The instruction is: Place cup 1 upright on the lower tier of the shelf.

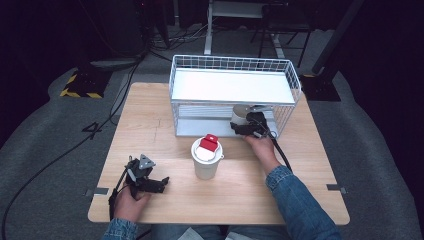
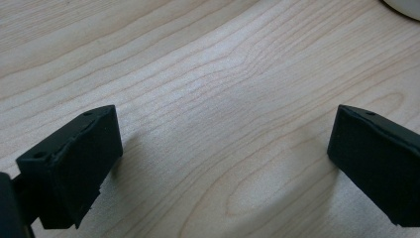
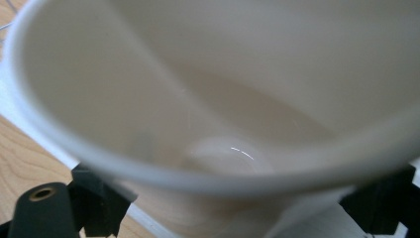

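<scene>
Two cups, one already on the rack's lower shelf.
Your right gripper (image 1: pixel 246 125) straddles the white cup (image 1: pixel 241 114) inside the wire rack (image 1: pixel 235 89), jaws loosened to let go; your left gripper (image 1: pixel 150 183) rests spread and empty on the table (image 1: pixel 165 135), clear of the lidded cup (image 1: pixel 207 159).

Your left hand (image 1: pixel 131 201) rests low at the near left and holds the left gripper (image 1: pixel 161 184), its jaws spread wide with nothing between them. Your right forearm (image 1: pixel 295 200), in a denim sleeve, reaches forward; the right gripper (image 1: pixel 239 127) has its jaws partly parted.
</scene>
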{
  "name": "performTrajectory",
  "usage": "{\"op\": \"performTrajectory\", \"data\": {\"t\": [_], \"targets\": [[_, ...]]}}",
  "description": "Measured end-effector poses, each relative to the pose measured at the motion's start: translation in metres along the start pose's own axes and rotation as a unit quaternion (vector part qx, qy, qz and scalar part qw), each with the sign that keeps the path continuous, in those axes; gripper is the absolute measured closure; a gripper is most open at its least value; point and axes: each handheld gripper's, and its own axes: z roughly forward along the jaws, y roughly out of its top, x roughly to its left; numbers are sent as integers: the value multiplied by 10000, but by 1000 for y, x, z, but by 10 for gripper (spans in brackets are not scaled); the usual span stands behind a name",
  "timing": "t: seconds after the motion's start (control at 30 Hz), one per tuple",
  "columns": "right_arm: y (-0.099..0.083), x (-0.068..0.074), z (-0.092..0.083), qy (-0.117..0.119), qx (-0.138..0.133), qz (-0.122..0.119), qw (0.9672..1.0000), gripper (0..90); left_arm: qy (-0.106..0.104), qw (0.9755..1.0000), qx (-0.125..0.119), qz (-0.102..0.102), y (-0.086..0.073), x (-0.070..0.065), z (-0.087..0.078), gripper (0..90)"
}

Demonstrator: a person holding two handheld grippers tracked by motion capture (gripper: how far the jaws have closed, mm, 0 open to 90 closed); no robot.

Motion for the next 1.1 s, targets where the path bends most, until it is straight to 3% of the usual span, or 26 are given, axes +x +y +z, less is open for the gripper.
{"op": "performTrajectory", "data": {"t": [0.37, 0.6, 1.1], "targets": [[-1, -3, -17, 83, -83, 35, 9999, 147, -46, 10000, 14, -8, 1, 0, 1, 9], [-4, -1, -29, 56, -19, -118, 9999, 147, -50, 10000, 21, 13, 2, 1, 2, 8], [-10, -2, -74, 101, -167, -202, 9996, 147, -40, 10000, 23, 27, 5, 1, 4, 6]]}}
